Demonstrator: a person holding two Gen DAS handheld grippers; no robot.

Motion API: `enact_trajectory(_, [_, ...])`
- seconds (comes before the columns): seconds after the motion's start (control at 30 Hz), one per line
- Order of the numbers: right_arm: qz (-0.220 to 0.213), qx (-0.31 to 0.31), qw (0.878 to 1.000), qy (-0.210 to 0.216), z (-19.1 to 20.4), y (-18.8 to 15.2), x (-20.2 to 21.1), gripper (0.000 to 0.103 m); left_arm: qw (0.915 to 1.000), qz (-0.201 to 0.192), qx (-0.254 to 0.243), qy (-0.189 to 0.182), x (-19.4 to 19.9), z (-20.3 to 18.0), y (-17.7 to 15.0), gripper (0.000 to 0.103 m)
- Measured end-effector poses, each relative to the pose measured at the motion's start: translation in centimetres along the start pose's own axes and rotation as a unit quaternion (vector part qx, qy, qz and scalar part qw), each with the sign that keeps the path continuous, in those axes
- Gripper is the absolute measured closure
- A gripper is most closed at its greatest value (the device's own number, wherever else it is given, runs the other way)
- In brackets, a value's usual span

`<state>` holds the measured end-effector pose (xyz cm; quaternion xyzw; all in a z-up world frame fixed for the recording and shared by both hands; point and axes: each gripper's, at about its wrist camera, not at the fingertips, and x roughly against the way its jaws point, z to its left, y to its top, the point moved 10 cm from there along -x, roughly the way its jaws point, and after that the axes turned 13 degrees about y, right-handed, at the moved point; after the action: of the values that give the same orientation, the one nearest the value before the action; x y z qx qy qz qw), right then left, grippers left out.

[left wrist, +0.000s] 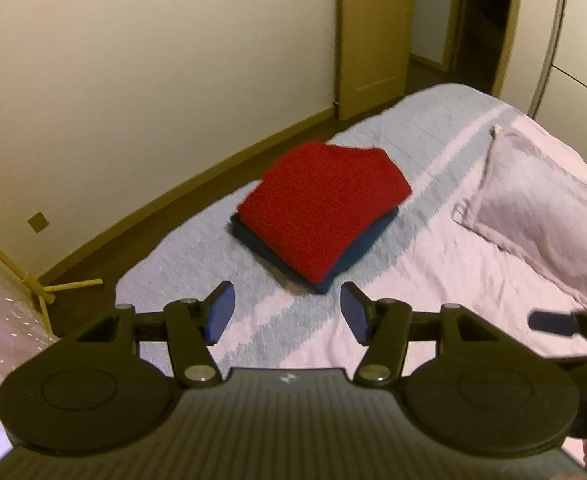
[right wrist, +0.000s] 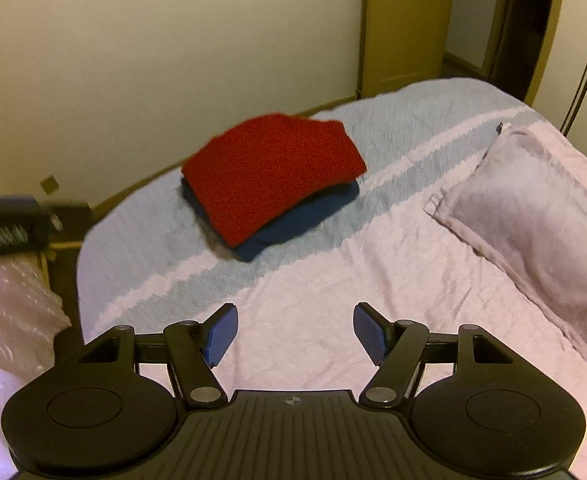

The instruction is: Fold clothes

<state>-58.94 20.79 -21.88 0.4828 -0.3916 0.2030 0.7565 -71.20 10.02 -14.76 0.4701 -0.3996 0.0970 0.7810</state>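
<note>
A folded red garment (left wrist: 321,208) (right wrist: 271,174) lies on top of a folded dark blue garment (left wrist: 353,256) (right wrist: 305,224), stacked on the blue part of the bed cover. My left gripper (left wrist: 287,312) hovers open just short of the stack, with nothing between its blue pads. My right gripper (right wrist: 295,330) is also open and empty, held over the pink sheet a little further back from the stack. The right gripper's fingertip (left wrist: 553,322) shows at the right edge of the left wrist view, and the left gripper's body (right wrist: 9,222) at the left edge of the right wrist view.
A pale lilac pillow (left wrist: 545,208) (right wrist: 533,208) lies on the pink sheet (right wrist: 373,300) right of the stack. The bed edge drops to a dark floor strip (left wrist: 197,200) along a cream wall. A wooden door (left wrist: 373,36) stands open beyond. A wooden rack (left wrist: 33,284) stands at left.
</note>
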Motion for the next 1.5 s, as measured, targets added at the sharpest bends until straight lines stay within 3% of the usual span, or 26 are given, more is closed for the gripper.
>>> enact_trajectory(0.3, [0.007, -0.003, 1.0, 0.001, -4.0, 1.8, -1.4, 0.035, 0.9989, 0.02, 0.027, 0.034, -2.7, -0.4, 0.6, 0.048])
enact_trajectory(0.83, [0.045, 0.036, 0.998, 0.036, -7.4, 3.6, -4.7, 0.035, 0.9945, 0.094, -0.001, 0.045, -7.1, -6.8, -3.1, 0.048])
enact_trajectory(1.1, [0.06, 0.037, 0.997, 0.039, -10.0, 3.5, -6.0, 0.035, 0.9925, 0.114, -0.01, 0.042, -8.8, -10.6, -3.9, 0.048])
enact_trajectory(1.5, [0.062, 0.039, 0.996, 0.049, -12.2, 4.7, -7.7, 0.035, 0.99, 0.129, -0.012, 0.055, -11.0, -12.8, -3.6, 0.048])
